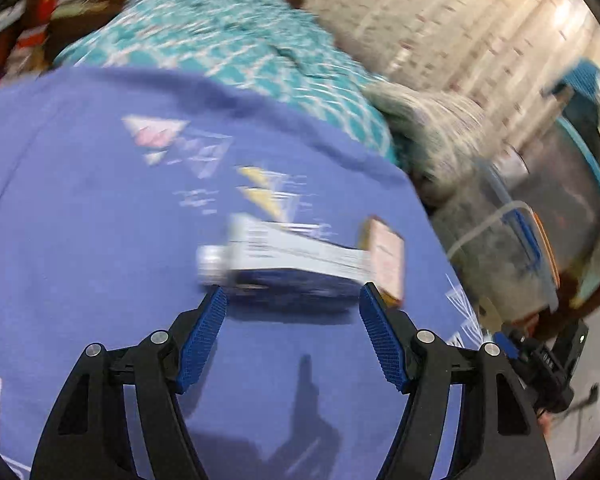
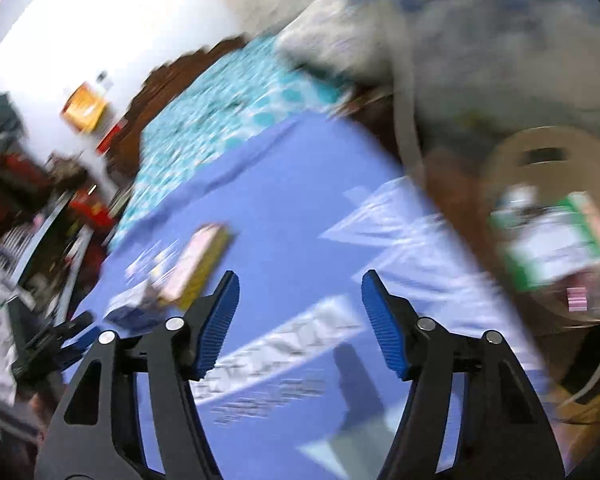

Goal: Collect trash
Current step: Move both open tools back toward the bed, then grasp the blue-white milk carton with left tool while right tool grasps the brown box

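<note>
A white-and-blue carton lies on the blue bedsheet, with a pink-and-yellow box touching its right end. My left gripper stands open just short of the carton, its pads apart from it. In the right wrist view the same pink-and-yellow box and carton lie to the left, beside the left gripper. My right gripper is open over the bare blue bedsheet with nothing between its fingers. A round beige bin at the right holds a green-and-white carton.
A teal patterned blanket and a grey bundle of cloth lie beyond the sheet. A clear plastic tub with blue trim stands off the bed's right edge. The right gripper shows at the lower right. Cluttered shelves fill the left.
</note>
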The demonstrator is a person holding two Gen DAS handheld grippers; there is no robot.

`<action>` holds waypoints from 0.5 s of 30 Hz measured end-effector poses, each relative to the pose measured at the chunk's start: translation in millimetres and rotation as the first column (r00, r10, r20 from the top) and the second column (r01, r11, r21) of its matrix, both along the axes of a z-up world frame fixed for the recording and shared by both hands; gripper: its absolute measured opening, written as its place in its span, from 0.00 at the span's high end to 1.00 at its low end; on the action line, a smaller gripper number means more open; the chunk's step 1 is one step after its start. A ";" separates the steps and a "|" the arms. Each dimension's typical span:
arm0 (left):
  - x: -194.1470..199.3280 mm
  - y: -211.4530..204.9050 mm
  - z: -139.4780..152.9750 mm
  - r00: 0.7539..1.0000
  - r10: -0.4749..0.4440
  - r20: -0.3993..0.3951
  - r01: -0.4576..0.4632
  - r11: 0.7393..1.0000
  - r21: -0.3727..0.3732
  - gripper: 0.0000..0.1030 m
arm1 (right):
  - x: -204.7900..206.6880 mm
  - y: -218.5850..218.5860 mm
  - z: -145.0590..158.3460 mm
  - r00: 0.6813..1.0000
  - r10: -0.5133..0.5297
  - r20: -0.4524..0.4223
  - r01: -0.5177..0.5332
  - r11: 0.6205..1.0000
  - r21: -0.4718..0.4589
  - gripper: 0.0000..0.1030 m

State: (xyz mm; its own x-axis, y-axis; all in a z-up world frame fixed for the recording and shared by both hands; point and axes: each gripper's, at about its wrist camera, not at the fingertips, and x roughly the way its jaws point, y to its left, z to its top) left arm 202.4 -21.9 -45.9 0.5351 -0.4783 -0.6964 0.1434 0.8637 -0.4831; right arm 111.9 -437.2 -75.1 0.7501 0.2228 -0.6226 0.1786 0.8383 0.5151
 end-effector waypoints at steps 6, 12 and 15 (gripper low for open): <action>6.4 30.0 -23.0 0.998 0.035 -0.042 -0.036 0.999 -0.013 0.36 | 60.7 77.8 -4.9 0.987 0.161 -0.026 -0.160 0.986 0.042 0.41; 0.6 30.5 -31.0 1.000 0.014 -0.024 -0.014 1.000 0.000 0.37 | 115.6 137.6 1.8 0.965 0.263 -0.020 -0.262 0.965 0.020 0.50; -3.8 26.8 -30.8 1.000 -0.023 -0.019 0.023 1.000 -0.009 0.38 | 144.7 150.5 -1.6 0.957 0.288 -0.030 -0.285 0.957 0.060 0.55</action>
State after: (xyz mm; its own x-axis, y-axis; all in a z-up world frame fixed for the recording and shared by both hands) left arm 198.6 4.9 -76.7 0.5106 -0.4965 -0.7020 0.1542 0.8560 -0.4934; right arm 256.6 -286.7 -76.7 0.6257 0.4592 -0.6306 -0.0446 0.8281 0.5589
